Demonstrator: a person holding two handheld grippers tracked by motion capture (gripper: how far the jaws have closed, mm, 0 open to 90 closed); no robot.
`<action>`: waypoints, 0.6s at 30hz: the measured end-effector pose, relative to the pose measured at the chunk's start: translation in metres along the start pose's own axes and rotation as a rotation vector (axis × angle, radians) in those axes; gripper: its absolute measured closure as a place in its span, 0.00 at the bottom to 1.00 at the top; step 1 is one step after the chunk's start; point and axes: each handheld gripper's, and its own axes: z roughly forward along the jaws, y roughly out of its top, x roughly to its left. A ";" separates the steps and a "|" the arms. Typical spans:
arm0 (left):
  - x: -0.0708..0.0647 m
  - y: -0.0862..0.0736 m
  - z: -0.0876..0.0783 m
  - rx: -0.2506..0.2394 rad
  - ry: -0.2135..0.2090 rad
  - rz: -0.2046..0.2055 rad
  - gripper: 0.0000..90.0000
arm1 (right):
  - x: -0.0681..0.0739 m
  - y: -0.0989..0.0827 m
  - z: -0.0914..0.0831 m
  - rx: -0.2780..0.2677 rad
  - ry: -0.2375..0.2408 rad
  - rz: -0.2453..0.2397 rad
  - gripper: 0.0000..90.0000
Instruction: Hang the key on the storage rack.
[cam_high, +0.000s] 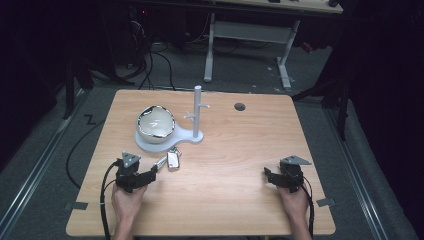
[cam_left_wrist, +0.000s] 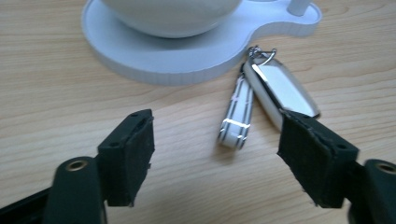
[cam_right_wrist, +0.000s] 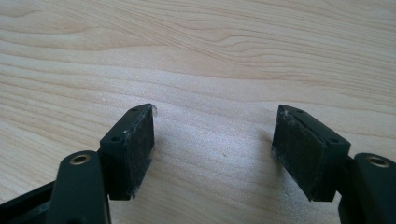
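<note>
A bunch of keys (cam_high: 171, 160) lies on the wooden table just in front of a white stand (cam_high: 147, 145). In the left gripper view it is a shiny silver fob (cam_left_wrist: 280, 88) and a white striped tag (cam_left_wrist: 237, 116) joined by a ring. My left gripper (cam_high: 152, 173) points at them, open, its jaws (cam_left_wrist: 217, 126) wide apart just short of the keys and touching nothing. A glossy white bowl (cam_high: 156, 121) rests on the stand's round base (cam_left_wrist: 154, 60). At the table's front right my right gripper (cam_high: 267, 175) is open over bare wood (cam_right_wrist: 215, 121).
An upright white post (cam_high: 197, 110) with small pegs rises from the stand's right end. A round cable hole (cam_high: 240, 106) is set in the table's far side. Beyond the table stand a white desk frame (cam_high: 247, 35) and cables on the floor.
</note>
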 end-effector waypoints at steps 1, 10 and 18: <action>-0.004 0.003 0.003 -0.001 -0.004 0.011 0.28 | 0.000 0.000 0.000 0.000 0.000 0.000 0.33; -0.023 0.017 0.024 0.049 -0.041 0.039 0.24 | 0.000 0.000 0.000 0.000 0.000 0.000 0.33; -0.037 0.027 0.043 0.071 -0.064 0.057 0.21 | 0.000 0.000 0.000 -0.001 0.001 0.000 0.33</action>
